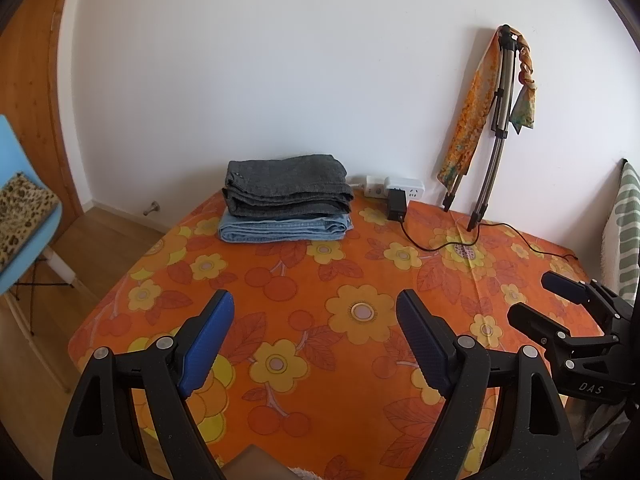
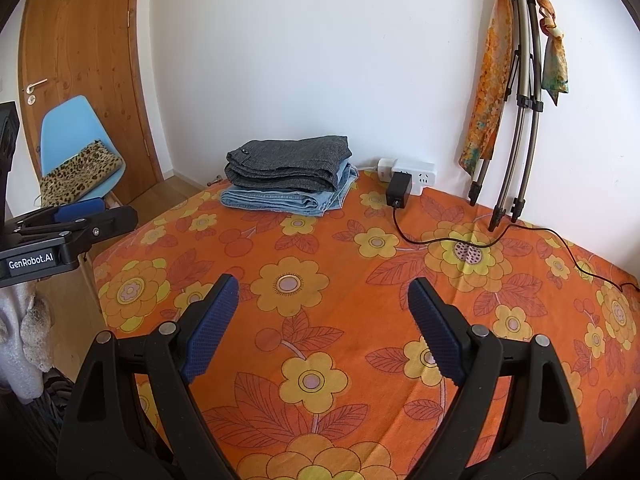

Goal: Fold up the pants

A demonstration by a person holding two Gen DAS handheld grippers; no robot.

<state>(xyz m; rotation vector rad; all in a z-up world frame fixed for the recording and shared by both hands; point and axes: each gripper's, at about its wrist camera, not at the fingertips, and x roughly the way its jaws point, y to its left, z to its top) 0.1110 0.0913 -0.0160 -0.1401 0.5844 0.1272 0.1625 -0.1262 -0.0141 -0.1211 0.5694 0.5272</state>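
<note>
Both units noted hovering over the near half of the worktop [image 2: 400, 320], which was draped in an orange cloth printed with yellow flowers and red cherries. Left hand-held gripper [image 1: 315, 322] spread wide, blue ribbed pads [image 1: 208, 344] well apart, nothing between them. Right hand-held gripper [image 2: 323, 310] likewise spread wide and empty.

Pants found at the far edge, left of centre, against the white wall: dark grey woven pants [image 1: 286, 186], folded, stacked squarely on light blue denim jeans [image 1: 284, 230], also folded. White power strip [image 1: 396, 188] with a black plug-in adapter [image 1: 396, 204] just right of the stack; black cable [image 1: 448, 245] trailing right across the cloth. Folded metal tripod [image 1: 490, 136], hung with an orange patterned scarf [image 1: 468, 128], leaning on the wall further right. Light blue plastic chair [image 2: 76, 140] with a leopard-print pouch [image 2: 78, 174] off to the left by the wooden door [image 2: 80, 40].

No unfolded garment seen on the worktop. Judged: both pairs soft and limp. Denim likely heavier and stiffer; grey weave likely to slump. Best hold judged at thick seamed edges, waistband or hem. Cable near the stack judged a snag risk.
</note>
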